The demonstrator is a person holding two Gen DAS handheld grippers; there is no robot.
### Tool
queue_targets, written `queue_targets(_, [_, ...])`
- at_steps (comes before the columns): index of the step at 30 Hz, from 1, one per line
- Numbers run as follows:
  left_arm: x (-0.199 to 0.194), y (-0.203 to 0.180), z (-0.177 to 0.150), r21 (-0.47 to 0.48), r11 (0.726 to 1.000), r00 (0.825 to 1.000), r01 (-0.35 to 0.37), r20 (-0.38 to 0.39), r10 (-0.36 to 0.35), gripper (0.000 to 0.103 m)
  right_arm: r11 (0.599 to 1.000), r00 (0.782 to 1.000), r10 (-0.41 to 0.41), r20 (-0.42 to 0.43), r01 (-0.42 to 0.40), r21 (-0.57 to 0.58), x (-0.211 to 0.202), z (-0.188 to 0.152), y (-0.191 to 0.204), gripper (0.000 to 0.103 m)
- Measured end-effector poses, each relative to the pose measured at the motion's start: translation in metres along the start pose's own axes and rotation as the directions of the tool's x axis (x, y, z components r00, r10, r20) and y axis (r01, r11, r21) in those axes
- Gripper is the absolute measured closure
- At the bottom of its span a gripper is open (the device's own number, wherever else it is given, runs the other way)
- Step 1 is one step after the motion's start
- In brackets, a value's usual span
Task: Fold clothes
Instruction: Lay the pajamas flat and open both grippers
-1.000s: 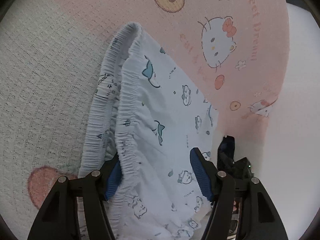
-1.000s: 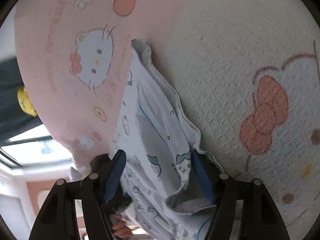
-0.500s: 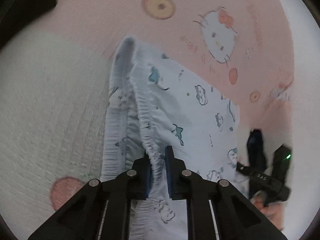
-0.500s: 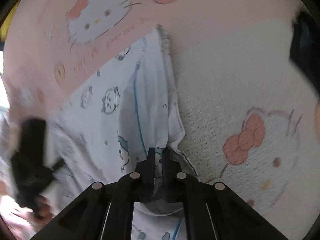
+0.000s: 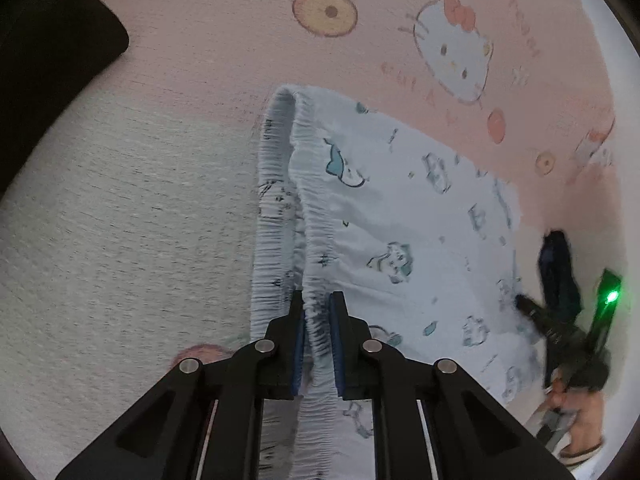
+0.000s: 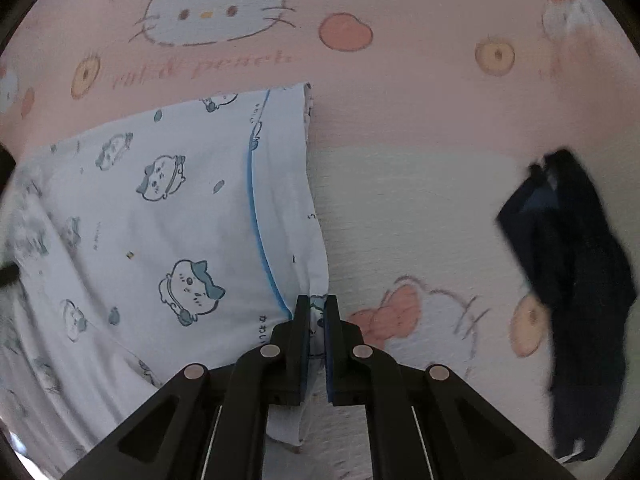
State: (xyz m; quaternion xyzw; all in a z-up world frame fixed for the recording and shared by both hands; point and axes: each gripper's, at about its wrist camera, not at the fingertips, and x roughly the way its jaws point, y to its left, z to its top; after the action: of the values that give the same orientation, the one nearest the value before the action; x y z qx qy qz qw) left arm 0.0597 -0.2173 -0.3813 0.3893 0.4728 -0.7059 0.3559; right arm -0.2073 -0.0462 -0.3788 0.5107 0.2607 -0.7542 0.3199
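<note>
- The bedspread (image 5: 120, 220), pink with cartoon cats along one side and cream on the other, fills both views and bears everything; a second ago it was seen at a slant, and now both cameras look down on it more squarely.
- The printed shorts (image 5: 400, 220), pale blue-white with small cartoon animals, lie spread across the line where pink meets cream. They are the garment in hand, and they lie flat but not yet folded.
- A dark garment (image 6: 580, 280) lies crumpled on the cream part, well apart from the shorts, untouched; it probably waits its turn.
- The left gripper (image 5: 318, 320) stood wide open a second ago with the gathered waistband (image 5: 316, 208) between its pads. Its jaws have since closed, and now they pinch the upper layer of that elastic edge; the lower layer lies free just beside it.
- The right gripper (image 6: 317, 320) was likewise wide open around the leg hem (image 6: 308, 200) a second ago. Its jaws have shut fully and now clamp the thin cloth at that hem, beside the blue piping (image 6: 256, 216).
- Judged from this, both ends of the shorts are now secured, so the grasping step looks done, and the next move is likely to lift and carry one side over the other.
- The risk I see is that the left grip holds one waistband layer only, so the garment may open as it rises.
</note>
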Motion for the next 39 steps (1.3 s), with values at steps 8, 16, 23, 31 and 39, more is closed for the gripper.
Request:
queue_targets(8, [-0.002,-0.007,-0.005,0.077,0.991,0.994,-0.112,-0.005,0.113,0.093,0.997,0.997,-0.075,0.025,0.075,0.005,0.008,0.005,-0.006,0.100])
queue_targets(16, [-0.009,0.007,-0.002,0.065,0.991,0.993,-0.119,-0.012,0.120,0.093,0.996,0.995,-0.092,0.039,0.091,0.006,0.007,0.009,-0.007,0.100])
queue_targets(23, [-0.027,0.022,0.010,-0.019,1.000,0.999,-0.011,-0.044,0.010,0.089,0.999,0.982,-0.051,0.184,0.050,0.009,-0.030,0.017,0.001,0.028])
queue_targets(31, [-0.074,-0.007,0.011,0.125,0.990,0.996,0.058,0.056,-0.065,0.041,0.963,0.951,0.158,0.264,-0.208,0.170,-0.088,-0.022,-0.011,0.028])
queue_targets(39, [-0.085,-0.047,-0.016,0.286,0.956,0.997,0.062,0.034,-0.075,0.041,0.898,0.935,0.149,0.322,-0.264,0.353,-0.146,-0.088,-0.004,0.025])
